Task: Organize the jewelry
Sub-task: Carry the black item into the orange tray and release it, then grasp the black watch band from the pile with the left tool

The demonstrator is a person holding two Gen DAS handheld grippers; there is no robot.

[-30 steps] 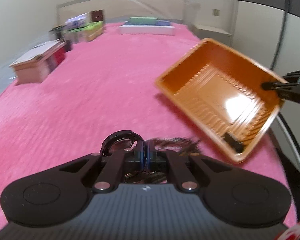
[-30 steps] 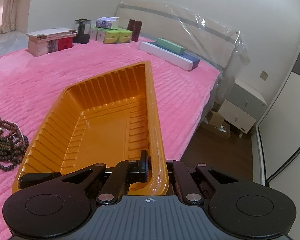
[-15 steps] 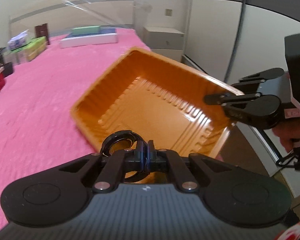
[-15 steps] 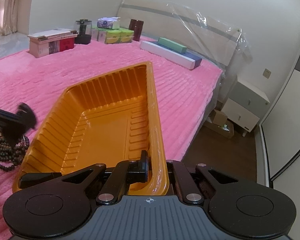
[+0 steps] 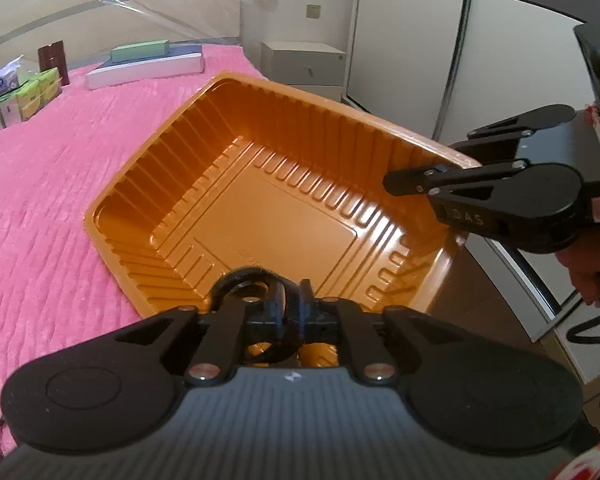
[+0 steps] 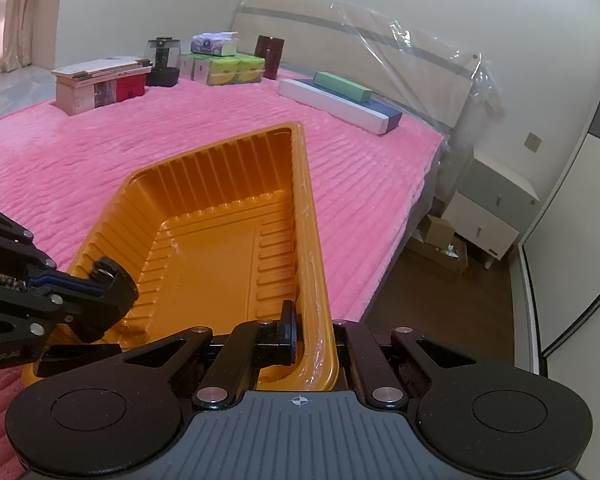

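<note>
Hand-held gripper [image 6: 296,338] clamps orange tray [image 6: 220,240]; boxes [image 6: 228,66] behind.

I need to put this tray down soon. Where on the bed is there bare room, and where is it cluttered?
The pink blanket is bare between the orange tray and the far boxes. Crowded spots: the wooden box, tissue packs and long white box by the headboard. The left gripper, jaws opening around a black ring, hangs over the tray's near-left corner.

A home bedroom: a bed [image 6: 188,136] under a pink cover; a plastic-wrapped headboard [image 6: 360,52]; a bedside cabinet [image 6: 488,216].
</note>
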